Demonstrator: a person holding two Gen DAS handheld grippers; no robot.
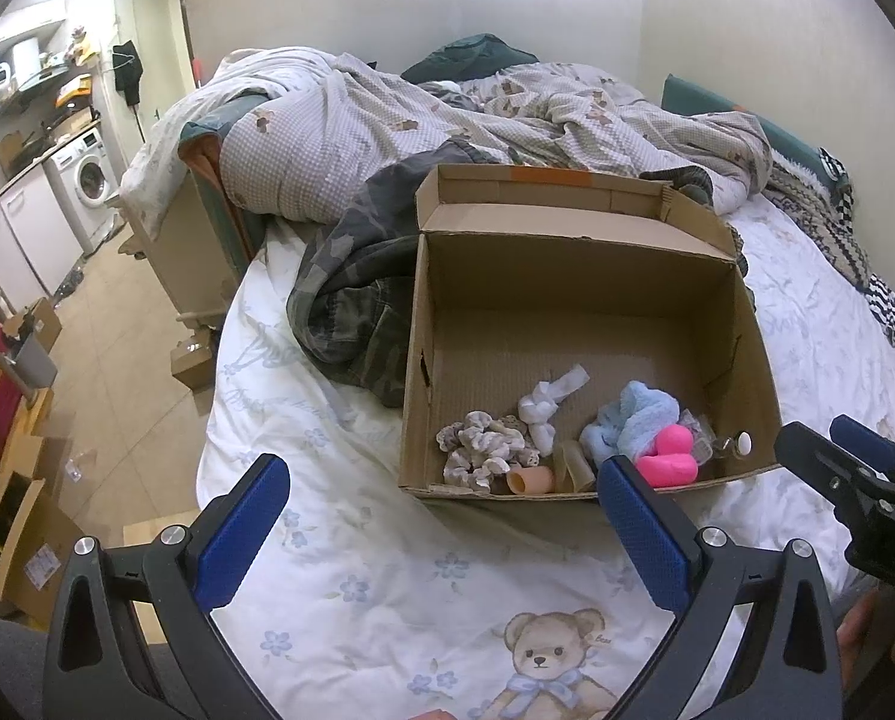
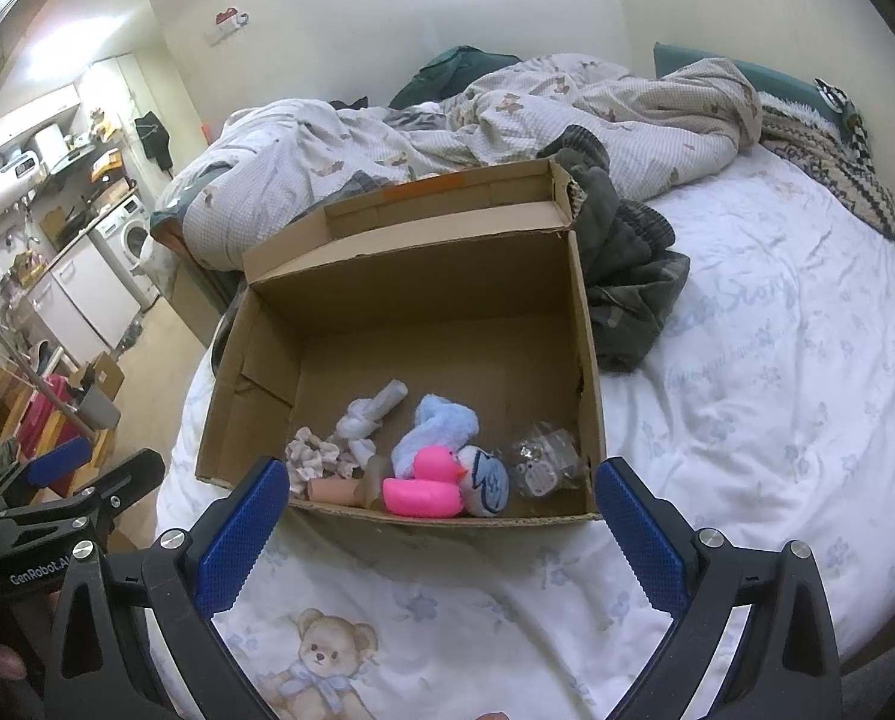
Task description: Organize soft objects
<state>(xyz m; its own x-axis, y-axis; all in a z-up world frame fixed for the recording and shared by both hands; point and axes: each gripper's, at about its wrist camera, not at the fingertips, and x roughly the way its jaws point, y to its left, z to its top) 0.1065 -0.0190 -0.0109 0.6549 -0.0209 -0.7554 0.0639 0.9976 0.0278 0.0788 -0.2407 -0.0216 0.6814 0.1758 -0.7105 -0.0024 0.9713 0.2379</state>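
Observation:
An open cardboard box (image 1: 567,294) (image 2: 423,300) stands on the bed. Along its near wall lie a beige scrunchie (image 1: 483,450) (image 2: 312,456), a knotted white cloth (image 1: 543,405) (image 2: 366,420), a light blue fluffy cloth (image 1: 633,420) (image 2: 438,429), a pink duck (image 1: 669,462) (image 2: 426,483), a small white and blue plush (image 2: 486,480), a peach tube (image 1: 528,480) (image 2: 333,489) and a clear plastic bag (image 2: 546,459). My left gripper (image 1: 441,516) is open and empty before the box. My right gripper (image 2: 435,516) is open and empty too; it also shows at the right edge of the left wrist view (image 1: 849,468).
The bed sheet (image 1: 387,570) (image 2: 747,420) has a teddy print. A camouflage garment (image 1: 351,276) (image 2: 627,276) lies beside the box, a crumpled duvet (image 1: 447,120) (image 2: 507,114) behind it. Left of the bed are floor, cardboard boxes (image 1: 33,510) and a washing machine (image 1: 87,180).

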